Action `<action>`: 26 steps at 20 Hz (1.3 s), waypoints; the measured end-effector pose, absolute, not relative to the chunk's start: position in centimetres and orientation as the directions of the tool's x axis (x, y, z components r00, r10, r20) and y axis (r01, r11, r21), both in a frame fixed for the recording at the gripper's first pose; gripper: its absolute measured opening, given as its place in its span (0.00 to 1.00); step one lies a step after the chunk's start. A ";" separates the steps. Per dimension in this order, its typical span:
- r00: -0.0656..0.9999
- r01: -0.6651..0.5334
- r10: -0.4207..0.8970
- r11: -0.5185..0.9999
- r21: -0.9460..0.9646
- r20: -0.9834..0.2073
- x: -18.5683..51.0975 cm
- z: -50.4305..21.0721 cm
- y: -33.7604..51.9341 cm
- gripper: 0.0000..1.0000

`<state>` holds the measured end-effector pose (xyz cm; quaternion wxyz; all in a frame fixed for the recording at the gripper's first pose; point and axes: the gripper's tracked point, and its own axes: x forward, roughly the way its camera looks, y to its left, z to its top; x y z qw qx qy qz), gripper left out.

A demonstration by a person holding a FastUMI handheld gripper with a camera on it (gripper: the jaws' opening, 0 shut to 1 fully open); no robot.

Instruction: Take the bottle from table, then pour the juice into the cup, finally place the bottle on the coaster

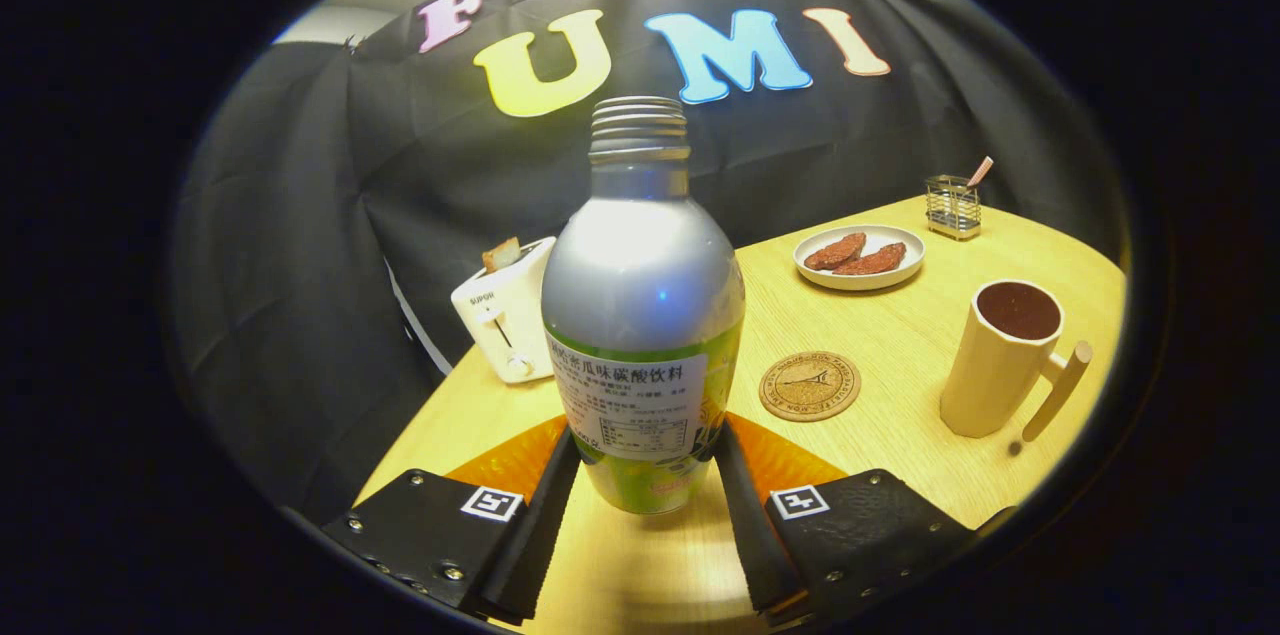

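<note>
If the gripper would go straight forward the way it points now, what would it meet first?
The gripper already has the bottle between its fingers, and both appear to press on it. Beyond the bottle, the line probably leads past the table's far edge to the black cloth wall; depth is unclear.

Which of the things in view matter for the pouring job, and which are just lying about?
For the job: bottle, clamped between the gripper fingers; cup; coaster.
Lying about: toaster, plate of food, wire holder.
</note>
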<state>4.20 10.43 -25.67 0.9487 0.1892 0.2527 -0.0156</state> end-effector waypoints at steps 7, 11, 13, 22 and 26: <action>0.885 0.183 0.073 0.853 0.488 -0.460 4.7 -23.7 8.3 0.75; 0.887 0.213 0.081 0.802 0.558 -0.454 4.3 -23.5 6.7 0.75; 0.888 0.233 0.085 0.763 0.602 -0.451 4.0 -23.5 6.0 0.75; 0.889 0.305 0.099 0.599 0.740 -0.447 2.8 -24.1 4.1 0.75; 0.881 0.349 0.109 0.507 0.788 -0.461 2.1 -25.0 3.5 0.75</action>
